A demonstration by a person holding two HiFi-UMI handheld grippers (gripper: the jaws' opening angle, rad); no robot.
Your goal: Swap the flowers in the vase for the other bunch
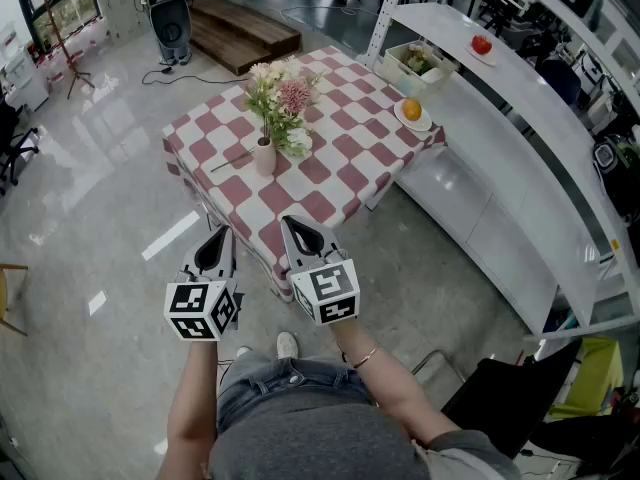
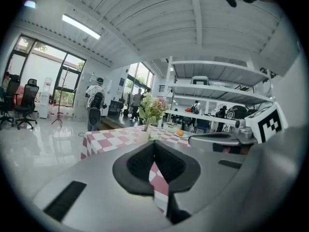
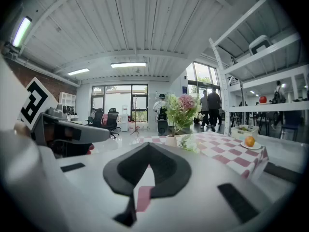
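Here, a checkered desk (image 1: 340,168) stands on glossy floor (image 1: 100,198) beside white shelving (image 1: 520,118). On it sits the vase (image 1: 265,156) of flowers (image 1: 283,98), with the other bunch (image 1: 297,143) just beside. My left gripper (image 1: 222,240) and right gripper (image 1: 293,226) hover short of the desk, jaws clenched, empty.

A cloth-covered table (image 1: 340,168) stands in the middle of the floor. The vase (image 1: 265,157) sits on it near its left edge, with flowers (image 1: 282,96) in it. The other bunch (image 1: 298,142) lies on the cloth just right of the vase. A plate with an orange (image 1: 412,113) rests at the table's right corner. A long counter (image 1: 520,148) runs to the right of the table and carries a food tray (image 1: 418,64) and a plate of fruit (image 1: 482,47). A wooden platform (image 1: 238,30) lies behind the table. The left gripper (image 1: 220,238) and right gripper (image 1: 293,230) are side by side before the table's near corner.
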